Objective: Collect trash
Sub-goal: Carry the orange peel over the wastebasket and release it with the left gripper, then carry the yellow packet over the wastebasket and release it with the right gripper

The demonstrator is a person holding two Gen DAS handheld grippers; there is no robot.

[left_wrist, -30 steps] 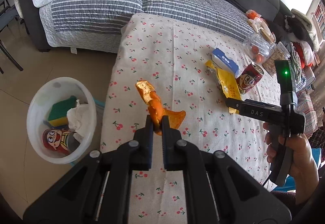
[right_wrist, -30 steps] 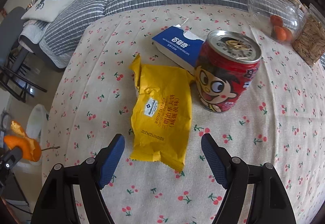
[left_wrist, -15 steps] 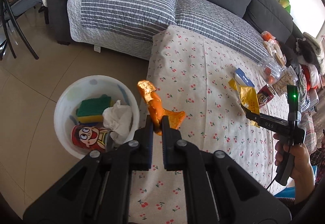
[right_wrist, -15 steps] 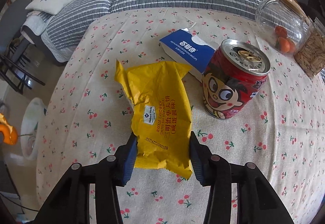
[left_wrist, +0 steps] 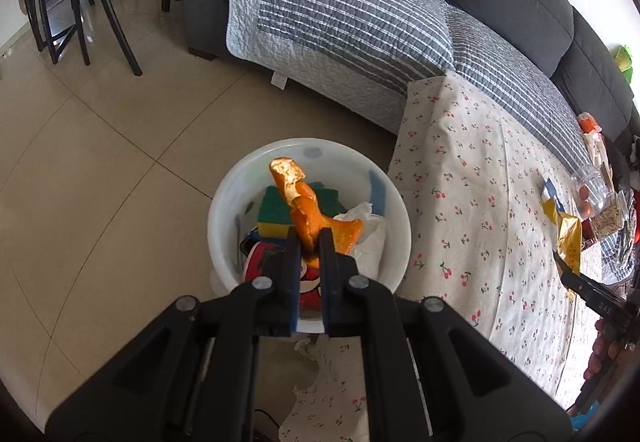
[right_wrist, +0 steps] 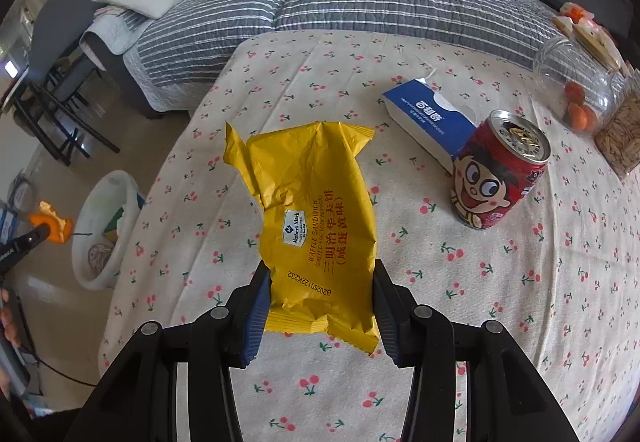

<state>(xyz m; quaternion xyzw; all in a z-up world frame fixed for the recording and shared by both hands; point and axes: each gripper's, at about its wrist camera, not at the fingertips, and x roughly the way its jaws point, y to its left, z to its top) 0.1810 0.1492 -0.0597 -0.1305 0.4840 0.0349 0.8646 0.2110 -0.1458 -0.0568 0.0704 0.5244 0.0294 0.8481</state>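
A: Left gripper (left_wrist: 307, 242) pinched tight on the orange peel (left_wrist: 306, 207), held over the white bin (left_wrist: 310, 149) on the floor.

B: Drop step. Next, probably: part the jaws. Right?

A: Right gripper (right_wrist: 320, 296) clamps the yellow wrapper (right_wrist: 312, 209), lifted above the table (right_wrist: 520, 302). Bin next, I'd judge.

Right tool (right_wrist: 320, 306) clamped on the yellow wrapper (right_wrist: 316, 217), lifted off the counter (right_wrist: 520, 322)

Taking the red can (right_wrist: 500, 169) as landmark: blue box (right_wrist: 428, 117) touching it just behind, wrapper off to its left, and way further left the white bin (right_wrist: 104, 230) on the floor with orange peel (right_wrist: 52, 224) pinched beside it.
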